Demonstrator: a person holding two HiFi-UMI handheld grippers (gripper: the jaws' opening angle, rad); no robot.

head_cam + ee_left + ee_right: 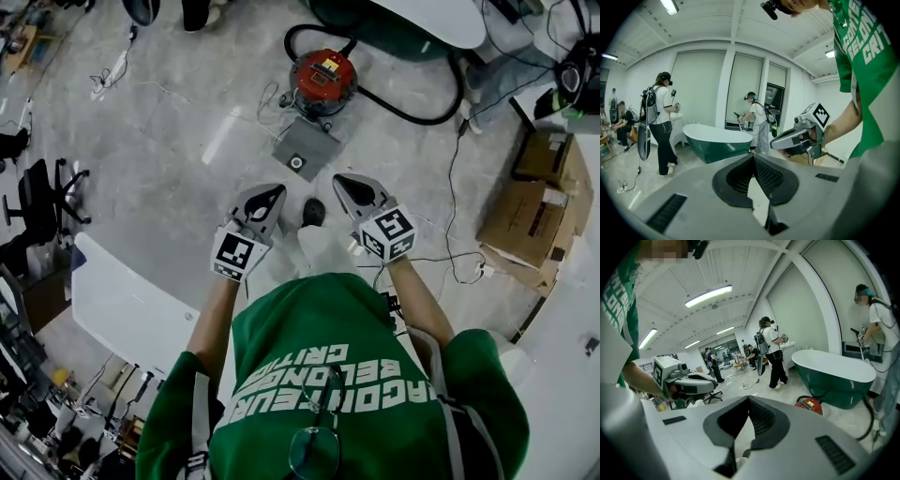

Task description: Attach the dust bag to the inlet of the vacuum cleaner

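Beside vacuum cleaner (322, 80), dust bag (305, 150), head view only, left hand-held gripper (275, 190), right hand-held gripper (343, 181), closed

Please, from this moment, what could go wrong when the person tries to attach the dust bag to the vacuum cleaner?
1. The dust bag lies flat on the floor before the vacuum cleaner. The left gripper and right gripper, both shut and empty, may slide over it instead of gripping.
2. A thin cable lies beside the vacuum cleaner and the black hose loops behind it, so tripping there seems possible.
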